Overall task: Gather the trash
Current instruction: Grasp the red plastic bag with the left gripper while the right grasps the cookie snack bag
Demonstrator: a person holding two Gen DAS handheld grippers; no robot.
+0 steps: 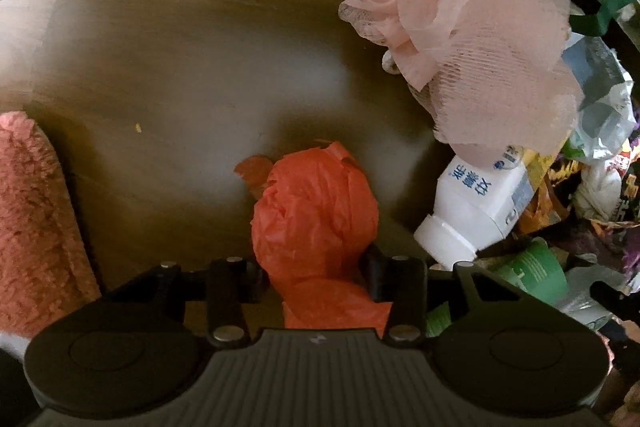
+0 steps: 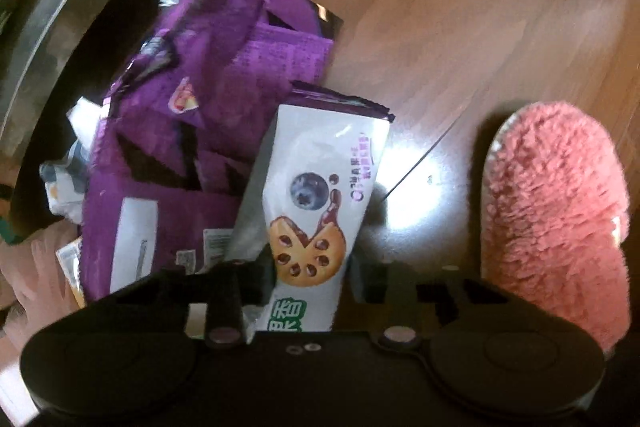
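Note:
A crumpled orange plastic bag lies on the wooden floor, and my left gripper points down over it with both fingers pressed against the bag's sides. In the right wrist view, a white cookie packet printed with a blueberry and a biscuit sits between the fingers of my right gripper, which is shut on its lower end. The packet leans against a large purple snack wrapper.
A pink mesh bath sponge, a white bottle, a green cup and mixed wrappers are heaped at the right. A fluffy pink slipper rests on the floor. A curved metal rim runs at the upper left.

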